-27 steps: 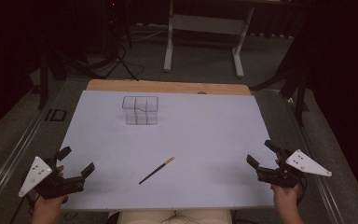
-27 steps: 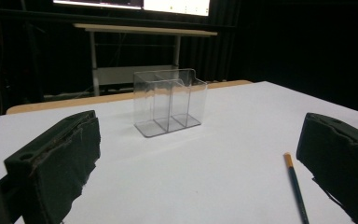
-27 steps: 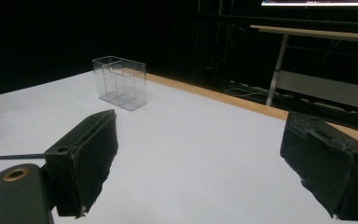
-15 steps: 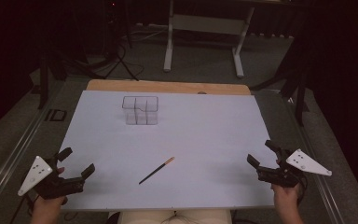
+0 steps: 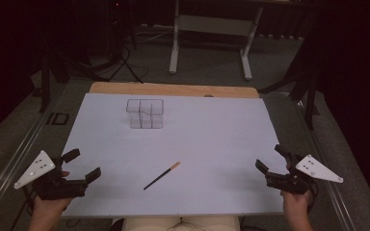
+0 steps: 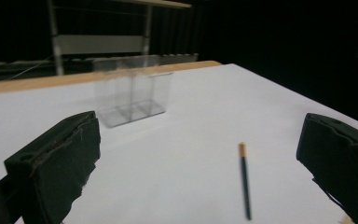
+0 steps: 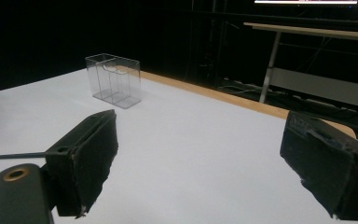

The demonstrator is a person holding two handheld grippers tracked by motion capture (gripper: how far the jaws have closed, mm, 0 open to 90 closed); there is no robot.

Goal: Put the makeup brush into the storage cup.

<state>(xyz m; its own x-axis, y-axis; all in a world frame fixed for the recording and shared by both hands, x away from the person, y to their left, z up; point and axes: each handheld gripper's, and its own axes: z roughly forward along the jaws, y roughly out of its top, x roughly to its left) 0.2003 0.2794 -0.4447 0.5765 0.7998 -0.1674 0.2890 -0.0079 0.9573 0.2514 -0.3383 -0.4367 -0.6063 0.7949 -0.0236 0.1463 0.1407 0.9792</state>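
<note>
Nearest the person, the left gripper [image 5: 77, 167] and the right gripper [image 5: 273, 160] rested at the desk's [image 5: 221, 130] front corners, each with jaws spread wide and nothing between them; between the two, near the front middle of the white surface, lay the pencil [image 5: 162, 175], slanted, its orange-tipped end pointing away; it looked light, stiff and thin, likely to roll or skid on the smooth sheet, so a pinch across its middle, square to the shaft, seemed the safest hold; farther back, left of centre and well apart from the pencil, stood the clear divided holder [image 5: 145, 113], upright, probably light and easily tipped
</note>
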